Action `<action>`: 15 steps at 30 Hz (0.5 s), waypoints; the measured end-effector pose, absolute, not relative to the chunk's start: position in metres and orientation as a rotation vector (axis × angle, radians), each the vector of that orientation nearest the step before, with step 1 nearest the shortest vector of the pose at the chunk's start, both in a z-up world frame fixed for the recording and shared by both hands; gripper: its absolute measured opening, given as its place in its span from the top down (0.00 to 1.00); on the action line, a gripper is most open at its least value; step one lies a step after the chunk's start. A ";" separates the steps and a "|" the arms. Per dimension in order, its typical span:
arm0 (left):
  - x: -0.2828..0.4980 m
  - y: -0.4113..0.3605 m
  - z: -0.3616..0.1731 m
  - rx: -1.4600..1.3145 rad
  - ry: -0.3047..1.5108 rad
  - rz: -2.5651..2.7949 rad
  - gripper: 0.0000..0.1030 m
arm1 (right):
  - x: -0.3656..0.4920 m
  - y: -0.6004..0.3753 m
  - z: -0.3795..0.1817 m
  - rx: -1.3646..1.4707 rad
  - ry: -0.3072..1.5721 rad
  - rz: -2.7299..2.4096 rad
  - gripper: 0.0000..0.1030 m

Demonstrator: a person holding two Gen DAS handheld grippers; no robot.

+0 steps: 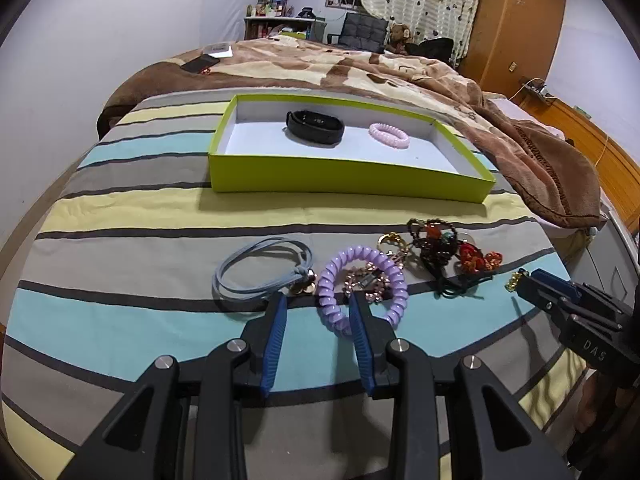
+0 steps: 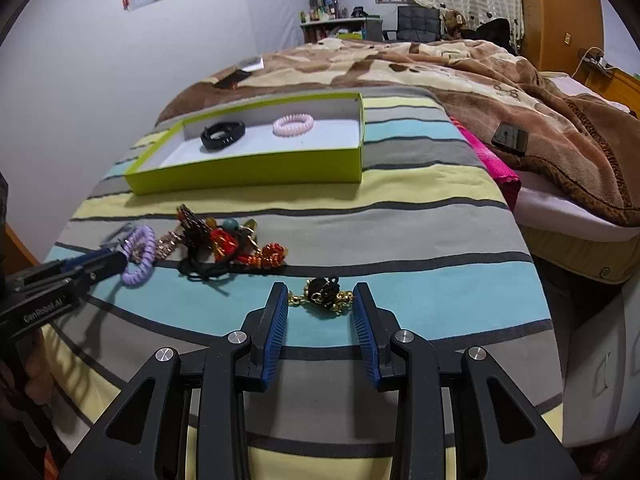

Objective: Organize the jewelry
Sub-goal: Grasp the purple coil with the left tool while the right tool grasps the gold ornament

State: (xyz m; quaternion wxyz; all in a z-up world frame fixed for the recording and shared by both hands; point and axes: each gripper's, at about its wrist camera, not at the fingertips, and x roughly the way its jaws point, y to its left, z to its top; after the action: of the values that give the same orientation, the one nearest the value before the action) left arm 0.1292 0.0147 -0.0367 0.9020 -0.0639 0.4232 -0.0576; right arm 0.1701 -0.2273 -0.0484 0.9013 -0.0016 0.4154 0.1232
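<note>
A lime-green box (image 1: pixel 348 178) (image 2: pixel 248 174) on the striped bedspread holds a black band (image 1: pixel 315 127) (image 2: pixel 222 135) and a pink coil tie (image 1: pixel 389 135) (image 2: pixel 293 125). My left gripper (image 1: pixel 318 300) is open, its fingers straddling the near rim of a purple coil bracelet (image 1: pixel 362 286) (image 2: pixel 140 256). A grey cord bracelet (image 1: pixel 260 270), a rose-gold chain (image 1: pixel 366 282) and a heap of beaded pieces (image 1: pixel 444 252) (image 2: pixel 224 240) lie nearby. My right gripper (image 2: pixel 320 292) is open around a black-and-gold bracelet (image 2: pixel 322 294).
A brown blanket (image 1: pixel 440 80) (image 2: pixel 500 76) covers the bed beyond the box. A phone (image 1: pixel 199 64) lies on it at the far left. A pink cloth (image 2: pixel 490 156) and a dark case (image 2: pixel 510 138) sit at the right edge of the bedspread.
</note>
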 end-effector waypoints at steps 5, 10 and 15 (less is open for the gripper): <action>0.135 0.010 -0.039 -0.103 0.880 -0.105 0.67 | 0.176 -0.225 -0.050 -0.020 0.874 0.260 0.67; 0.138 0.006 -0.039 -0.059 0.881 -0.089 0.71 | 0.179 -0.222 -0.050 -0.046 0.882 0.262 0.67; 0.135 0.008 -0.038 -0.062 0.880 -0.091 0.89 | 0.177 -0.222 -0.050 -0.050 0.876 0.259 0.71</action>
State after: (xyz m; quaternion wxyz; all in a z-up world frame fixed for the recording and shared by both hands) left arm 0.1354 0.0082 -0.0376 0.9033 -0.0300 0.4257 -0.0439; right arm 0.1770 -0.2221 -0.0496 0.8972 -0.0241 0.4229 0.1250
